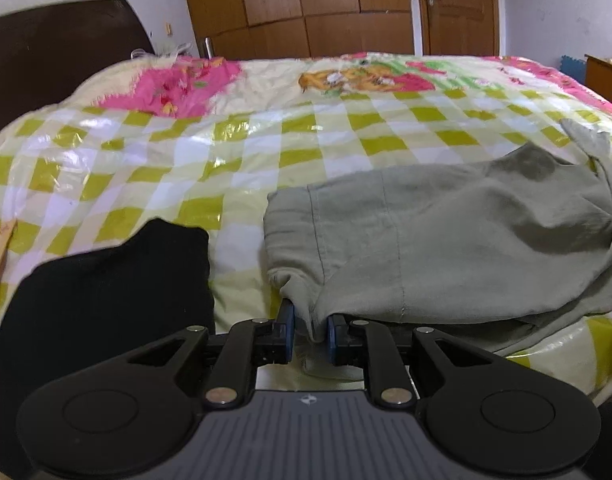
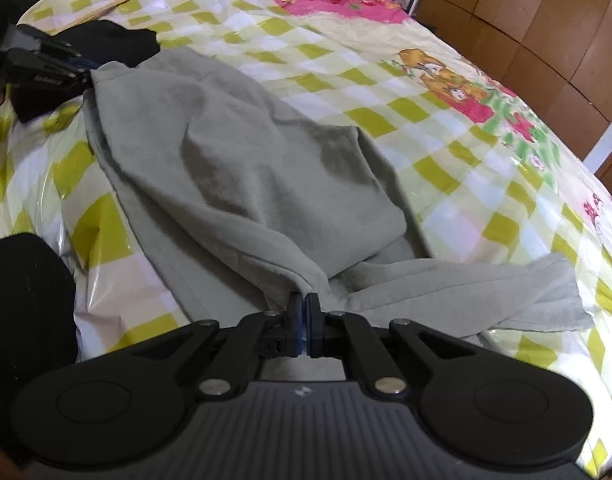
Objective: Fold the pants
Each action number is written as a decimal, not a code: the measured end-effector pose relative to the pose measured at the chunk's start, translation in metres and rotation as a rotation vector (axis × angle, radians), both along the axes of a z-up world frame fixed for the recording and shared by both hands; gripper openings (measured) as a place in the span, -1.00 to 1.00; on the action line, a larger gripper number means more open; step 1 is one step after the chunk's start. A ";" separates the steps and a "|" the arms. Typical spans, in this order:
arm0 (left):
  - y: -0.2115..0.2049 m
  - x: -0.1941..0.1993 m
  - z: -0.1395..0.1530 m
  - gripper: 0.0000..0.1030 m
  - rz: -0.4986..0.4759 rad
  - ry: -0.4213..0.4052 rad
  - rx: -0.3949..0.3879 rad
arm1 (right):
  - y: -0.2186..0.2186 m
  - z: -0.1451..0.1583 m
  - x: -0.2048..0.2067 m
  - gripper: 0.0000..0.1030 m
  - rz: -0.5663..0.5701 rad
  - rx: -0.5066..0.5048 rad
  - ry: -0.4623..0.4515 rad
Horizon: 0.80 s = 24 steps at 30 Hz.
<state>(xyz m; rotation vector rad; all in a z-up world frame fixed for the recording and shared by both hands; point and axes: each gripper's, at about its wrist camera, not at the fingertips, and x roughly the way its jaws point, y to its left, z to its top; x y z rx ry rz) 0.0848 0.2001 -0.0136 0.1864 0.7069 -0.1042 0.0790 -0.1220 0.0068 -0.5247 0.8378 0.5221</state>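
Two grippers are pinching the soft, light grey pants [image 1: 446, 236]: left gripper [image 1: 310, 332] clamped on a corner, right gripper [image 2: 305, 322] on a limp, slipping-prone fold.

No readable text, label, brand name or number in either view. Only sign: small white four-point emblem on grey ribbed body of left gripper [image 1: 311, 334], near its front edge; same emblem on body of right gripper [image 2: 305, 318]. White lettering on side of left gripper [image 2: 72, 70] seen from right wrist view: too blurred to read. Bedsheet [image 1: 226, 152] carries cartoon prints, no legible words.
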 end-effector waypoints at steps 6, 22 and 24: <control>0.004 -0.019 -0.015 -0.30 -0.006 0.029 0.066 | 0.008 -0.021 -0.017 -0.84 0.027 -0.080 0.017; -0.033 -0.025 -0.010 0.22 -0.061 -0.018 0.073 | -0.002 -0.010 -0.033 -0.78 -0.021 -0.044 0.000; -0.038 -0.019 -0.032 0.22 -0.080 0.093 0.094 | -0.014 -0.007 -0.028 -0.78 -0.076 -0.034 0.010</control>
